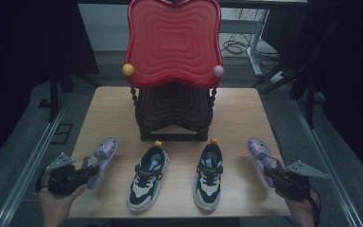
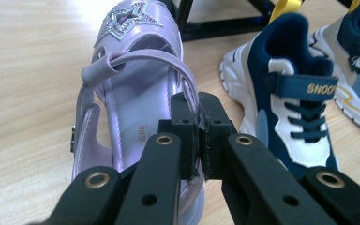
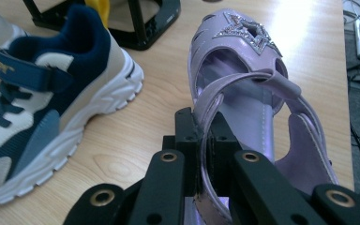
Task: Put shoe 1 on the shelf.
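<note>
Two lilac sandals with glitter stars lie on the wooden table (image 1: 236, 113), one at each side. My left gripper (image 1: 89, 170) is shut on the inner side wall of the left sandal (image 1: 104, 152); up close, the left gripper (image 2: 199, 140) pinches the edge of that sandal (image 2: 131, 89) beside its strap. My right gripper (image 1: 273, 174) is shut on the right sandal (image 1: 259, 151); in the right gripper view the right gripper (image 3: 204, 145) clamps the strap side of that sandal (image 3: 248, 93). Both sandals rest on the table.
Two navy, white and beige sneakers (image 1: 147, 177) (image 1: 209, 174) stand between the sandals, toes toward me. Behind them stands a black rack (image 1: 172, 113) with a red wavy top (image 1: 172, 40). The table edges lie close outside each sandal.
</note>
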Demonstrator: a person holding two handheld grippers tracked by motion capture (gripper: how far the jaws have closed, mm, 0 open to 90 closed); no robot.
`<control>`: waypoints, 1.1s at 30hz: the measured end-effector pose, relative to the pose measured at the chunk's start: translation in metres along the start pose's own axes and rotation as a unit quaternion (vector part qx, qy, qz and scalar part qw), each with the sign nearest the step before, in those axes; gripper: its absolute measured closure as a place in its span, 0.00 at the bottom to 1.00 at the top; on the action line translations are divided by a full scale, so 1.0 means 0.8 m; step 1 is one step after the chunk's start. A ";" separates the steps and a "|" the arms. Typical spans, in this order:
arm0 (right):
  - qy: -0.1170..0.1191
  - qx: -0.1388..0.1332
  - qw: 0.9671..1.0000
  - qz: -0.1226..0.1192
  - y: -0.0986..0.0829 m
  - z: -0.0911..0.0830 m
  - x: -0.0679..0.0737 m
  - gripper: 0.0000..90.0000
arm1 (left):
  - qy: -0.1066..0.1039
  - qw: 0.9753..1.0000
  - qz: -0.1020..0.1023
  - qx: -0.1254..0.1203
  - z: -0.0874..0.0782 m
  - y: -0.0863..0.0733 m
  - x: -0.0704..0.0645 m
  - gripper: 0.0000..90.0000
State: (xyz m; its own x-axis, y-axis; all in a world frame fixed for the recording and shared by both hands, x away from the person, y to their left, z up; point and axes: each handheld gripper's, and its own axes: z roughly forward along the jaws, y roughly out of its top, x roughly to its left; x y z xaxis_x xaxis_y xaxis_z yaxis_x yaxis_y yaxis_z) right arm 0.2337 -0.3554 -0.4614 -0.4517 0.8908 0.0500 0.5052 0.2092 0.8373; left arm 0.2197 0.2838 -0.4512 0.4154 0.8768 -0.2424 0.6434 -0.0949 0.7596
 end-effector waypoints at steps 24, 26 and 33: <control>0.029 -0.057 0.998 -0.006 0.027 -0.005 0.026 0.95 | -0.044 0.997 0.028 -0.056 -0.008 0.030 -0.034 0.96; 0.033 -0.058 0.998 -0.008 0.029 -0.005 0.029 0.95 | -0.049 0.997 0.026 -0.062 -0.008 0.030 -0.035 0.96; 0.042 -0.062 0.997 -0.015 0.037 0.003 0.039 0.95 | -0.051 0.996 0.032 -0.068 -0.008 0.032 -0.041 0.96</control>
State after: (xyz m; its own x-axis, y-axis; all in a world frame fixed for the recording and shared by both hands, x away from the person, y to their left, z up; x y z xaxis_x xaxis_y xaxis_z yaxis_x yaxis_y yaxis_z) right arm 0.2360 -0.3210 -0.4365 -0.5288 0.8463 0.0646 0.3983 0.1802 0.8994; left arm 0.2184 0.2553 -0.4201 0.5197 0.8184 -0.2452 0.5231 -0.0779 0.8487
